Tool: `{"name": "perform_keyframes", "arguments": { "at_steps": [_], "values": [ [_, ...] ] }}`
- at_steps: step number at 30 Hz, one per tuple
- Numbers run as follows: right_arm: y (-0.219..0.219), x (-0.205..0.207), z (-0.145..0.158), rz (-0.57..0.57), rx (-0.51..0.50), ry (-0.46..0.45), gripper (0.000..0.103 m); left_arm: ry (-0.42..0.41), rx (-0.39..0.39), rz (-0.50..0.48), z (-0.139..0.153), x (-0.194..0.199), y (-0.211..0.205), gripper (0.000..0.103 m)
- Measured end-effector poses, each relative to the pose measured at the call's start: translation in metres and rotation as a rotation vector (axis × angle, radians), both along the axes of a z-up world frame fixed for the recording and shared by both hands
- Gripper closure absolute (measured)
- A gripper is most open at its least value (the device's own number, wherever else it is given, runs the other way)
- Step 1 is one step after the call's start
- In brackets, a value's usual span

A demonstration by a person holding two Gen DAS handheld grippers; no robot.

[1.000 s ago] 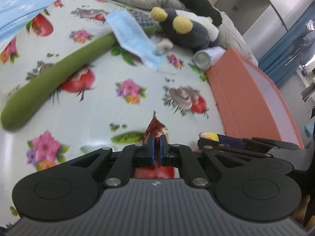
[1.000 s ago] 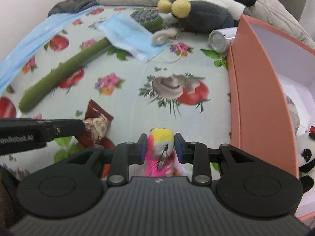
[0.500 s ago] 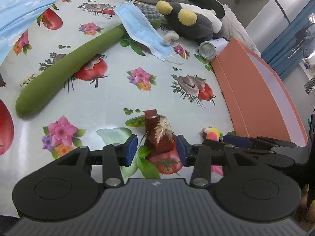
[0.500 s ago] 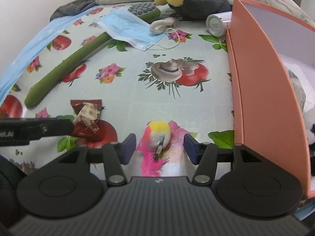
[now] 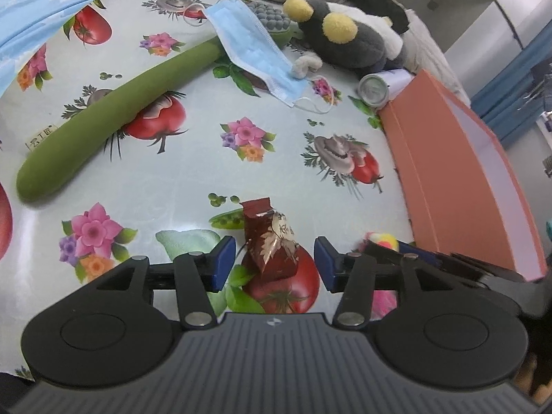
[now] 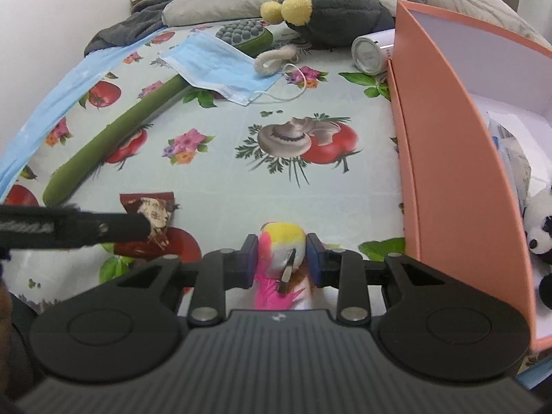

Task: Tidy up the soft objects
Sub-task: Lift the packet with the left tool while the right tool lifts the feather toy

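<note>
The right gripper [image 6: 281, 258], just closing, is clamped on the small yellow-and-pink fluffy toy [image 6: 282, 241] near the salmon cardboard box [image 6: 459, 186]; the left gripper [image 5: 275, 260], just opened, stands apart around the dark-red foil packet [image 5: 272, 241]. A lift into the box is judged next.

Tablecloth [image 5: 193, 179]: pale ground, printed red tomatoes, pink flowers, mushrooms. Long plush [image 5: 114, 110]: plain olive green. Face mask [image 6: 217, 65]: light blue, white loops. Box [image 6: 448, 158]: salmon outside, white inside. Wrapper [image 5: 272, 241]: dark red with gold-white print. Small plush [image 6: 281, 245]: yellow, pink, white. Large plush [image 5: 348, 45]: grey with yellow pompoms
</note>
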State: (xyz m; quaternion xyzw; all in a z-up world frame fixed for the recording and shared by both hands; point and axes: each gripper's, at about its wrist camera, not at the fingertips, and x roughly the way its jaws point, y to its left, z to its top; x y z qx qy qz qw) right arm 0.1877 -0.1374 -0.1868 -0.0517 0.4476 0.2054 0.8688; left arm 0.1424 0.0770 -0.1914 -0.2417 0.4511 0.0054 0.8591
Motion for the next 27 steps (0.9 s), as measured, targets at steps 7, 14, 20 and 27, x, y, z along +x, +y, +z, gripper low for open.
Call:
{"name": "perform_keyframes", "arguments": {
  "at_steps": [7, 14, 20, 27],
  "values": [
    [-0.001, -0.007, -0.003, 0.03, -0.02, -0.012, 0.07, 0.028, 0.065, 0.026, -0.01, 0.017, -0.01, 0.047],
    [0.0, -0.009, -0.002, 0.03, -0.006, -0.012, 0.07, 0.014, 0.101, 0.013, -0.013, 0.024, -0.015, 0.068],
    [0.001, -0.016, 0.016, 0.024, 0.016, -0.047, 0.07, -0.022, 0.106, -0.011, -0.002, 0.022, -0.018, 0.07],
    [-0.002, -0.028, 0.049, -0.001, 0.042, -0.115, 0.07, -0.075, 0.124, -0.046, 0.029, 0.01, -0.02, 0.069]
  ]
}}
